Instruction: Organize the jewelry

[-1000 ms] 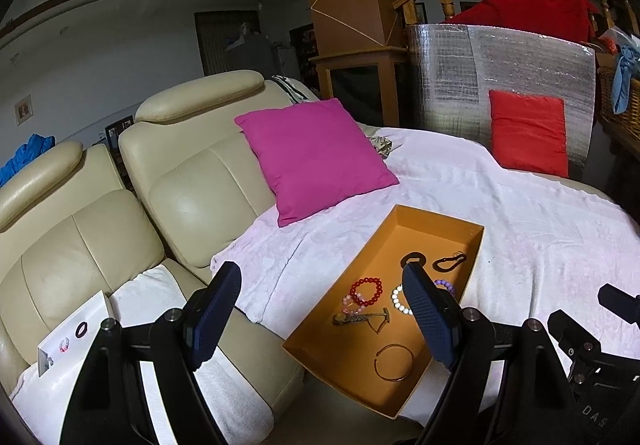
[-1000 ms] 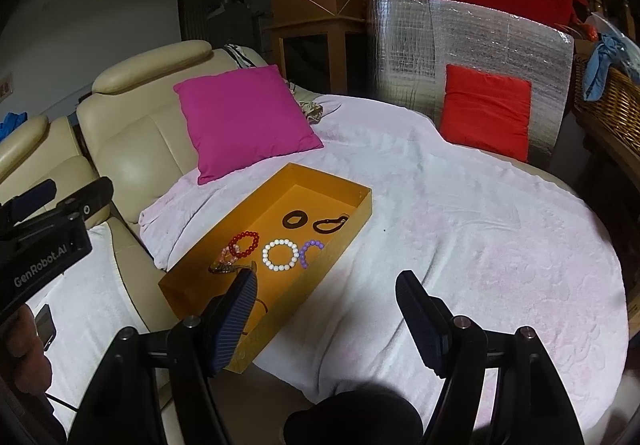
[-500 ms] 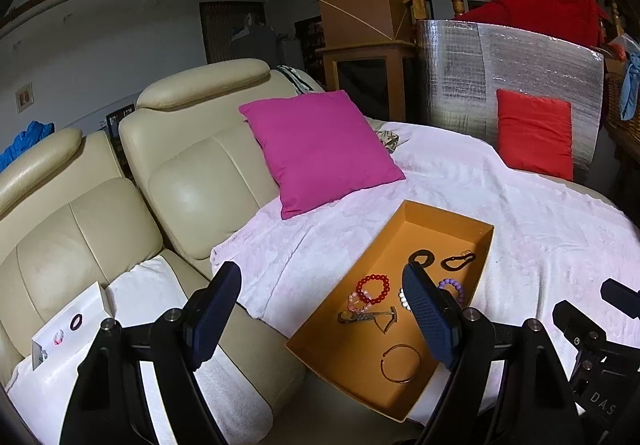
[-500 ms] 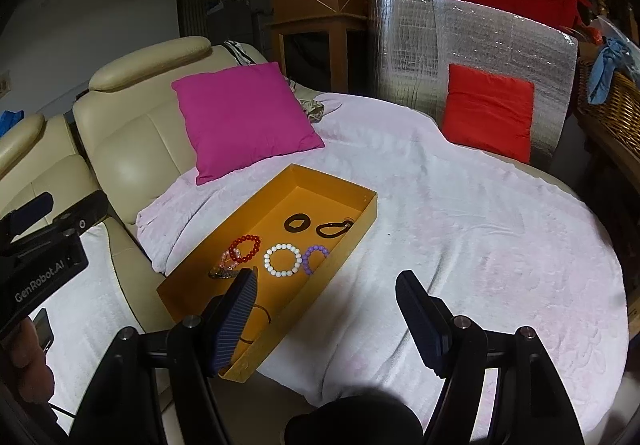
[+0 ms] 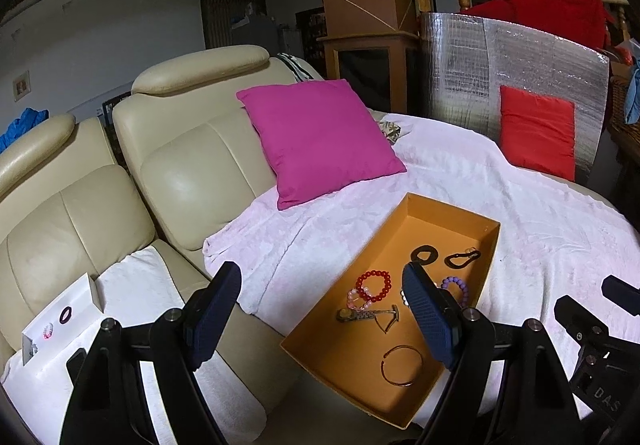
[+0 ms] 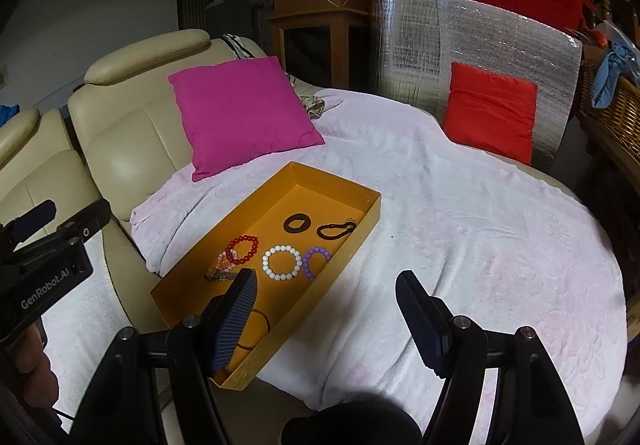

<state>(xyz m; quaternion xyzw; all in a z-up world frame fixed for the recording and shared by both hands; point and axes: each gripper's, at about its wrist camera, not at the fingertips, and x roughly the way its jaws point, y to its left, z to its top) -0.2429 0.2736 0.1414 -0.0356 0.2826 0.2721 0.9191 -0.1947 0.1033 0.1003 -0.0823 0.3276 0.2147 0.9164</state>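
Note:
An orange tray (image 5: 448, 209) (image 6: 276, 185) lies on the pink-covered round table and holds several pieces: a red bead bracelet (image 5: 373, 285) (image 6: 242, 249), a white bead bracelet (image 6: 282, 262), a purple bead bracelet (image 6: 316, 263), a black ring (image 5: 424, 254), a black clasp (image 5: 462, 258) and a thin bangle (image 5: 401, 365). A small white box (image 5: 60, 315) with two small pieces sits on the sofa seat at left. My left gripper (image 5: 320, 311) is open and empty, held near the tray's near left side. My right gripper (image 6: 326, 315) is open and empty above the tray's near right edge.
A beige leather sofa (image 5: 168, 165) stands left of the table (image 6: 480, 245). A magenta cushion (image 5: 320, 137) leans at the table's far left, a red cushion (image 6: 490, 111) against a silver foil panel at the back. A wicker basket (image 6: 612, 113) is at the right.
Both grippers have pulled slightly back and up from the tray, so more of the table shows. Both stay open and empty. The jewelry has not moved.

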